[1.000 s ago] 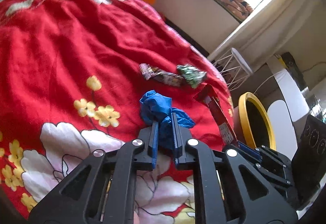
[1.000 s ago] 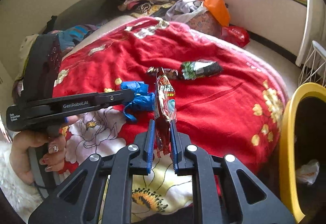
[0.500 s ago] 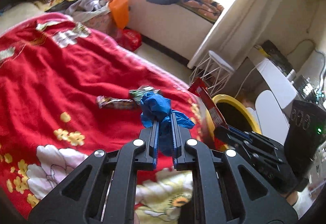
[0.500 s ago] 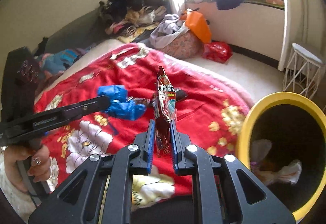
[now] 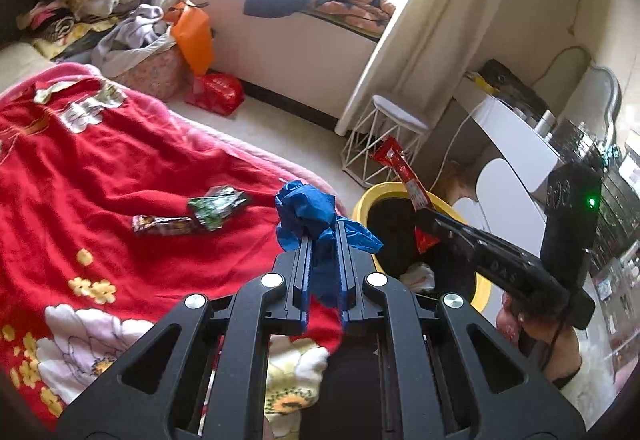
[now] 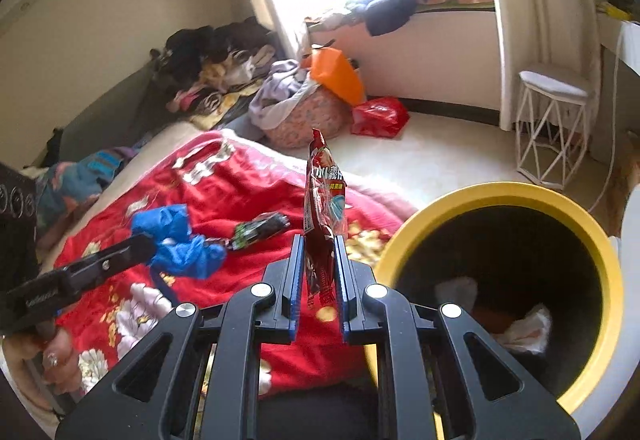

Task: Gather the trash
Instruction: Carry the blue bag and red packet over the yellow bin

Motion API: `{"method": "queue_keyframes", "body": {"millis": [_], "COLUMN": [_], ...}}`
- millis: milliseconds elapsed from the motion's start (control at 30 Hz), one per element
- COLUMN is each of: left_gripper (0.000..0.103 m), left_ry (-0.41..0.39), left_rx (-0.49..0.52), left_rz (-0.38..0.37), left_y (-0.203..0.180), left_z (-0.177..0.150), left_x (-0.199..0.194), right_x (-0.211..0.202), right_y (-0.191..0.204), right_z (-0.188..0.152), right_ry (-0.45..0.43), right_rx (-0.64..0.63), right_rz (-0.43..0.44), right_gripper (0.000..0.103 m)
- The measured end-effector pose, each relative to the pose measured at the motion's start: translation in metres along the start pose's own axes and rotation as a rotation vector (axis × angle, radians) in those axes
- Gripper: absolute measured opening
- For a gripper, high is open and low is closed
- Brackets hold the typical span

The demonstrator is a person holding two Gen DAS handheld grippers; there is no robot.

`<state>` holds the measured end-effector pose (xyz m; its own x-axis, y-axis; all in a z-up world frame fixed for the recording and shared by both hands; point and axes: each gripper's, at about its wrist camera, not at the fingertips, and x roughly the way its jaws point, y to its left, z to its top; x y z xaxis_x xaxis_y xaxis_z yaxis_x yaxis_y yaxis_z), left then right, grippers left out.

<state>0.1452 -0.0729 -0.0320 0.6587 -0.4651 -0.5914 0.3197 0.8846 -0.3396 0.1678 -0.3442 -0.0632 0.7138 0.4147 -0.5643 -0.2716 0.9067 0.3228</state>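
Observation:
My left gripper [image 5: 322, 228] is shut on a crumpled blue plastic bag [image 5: 306, 208] and holds it above the bed's edge; it also shows in the right wrist view [image 6: 176, 240]. My right gripper [image 6: 318, 240] is shut on a red snack wrapper [image 6: 322, 196], upright, just left of the yellow-rimmed trash bin [image 6: 500, 192]. In the left wrist view the wrapper [image 5: 404, 172] hangs over the bin [image 5: 366, 202]. A green wrapper [image 5: 216, 206] and a brown wrapper [image 5: 160, 225] lie on the red blanket [image 5: 100, 160].
The bin holds crumpled white paper [image 6: 524, 328]. A white wire stool [image 6: 552, 128] stands behind the bin. A red bag [image 6: 378, 116], an orange bag [image 6: 336, 74] and a laundry basket [image 6: 308, 116] sit on the floor by the window wall.
Both grippers have swung right from over the bed toward the bin with their loads. The bin now looms larger and the red wrapper is at its rim.

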Motion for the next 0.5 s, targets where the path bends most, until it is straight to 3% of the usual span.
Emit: {"method": "queue_keyframes", "body": {"millis": [500], "left_gripper": [0.007], "left_ry": [0.022], "left_rx": [0.080], "left_rz": [-0.047], "left_y": [-0.040], "left_z": [-0.005], "left_x": [0.018], "right_x": [-0.021], "right_y": [-0.043], "right_z": [0.003], "right_ry": [-0.045], "right_rx": [0.075], "right_rz": [-0.097], "right_gripper": [0.014]}}
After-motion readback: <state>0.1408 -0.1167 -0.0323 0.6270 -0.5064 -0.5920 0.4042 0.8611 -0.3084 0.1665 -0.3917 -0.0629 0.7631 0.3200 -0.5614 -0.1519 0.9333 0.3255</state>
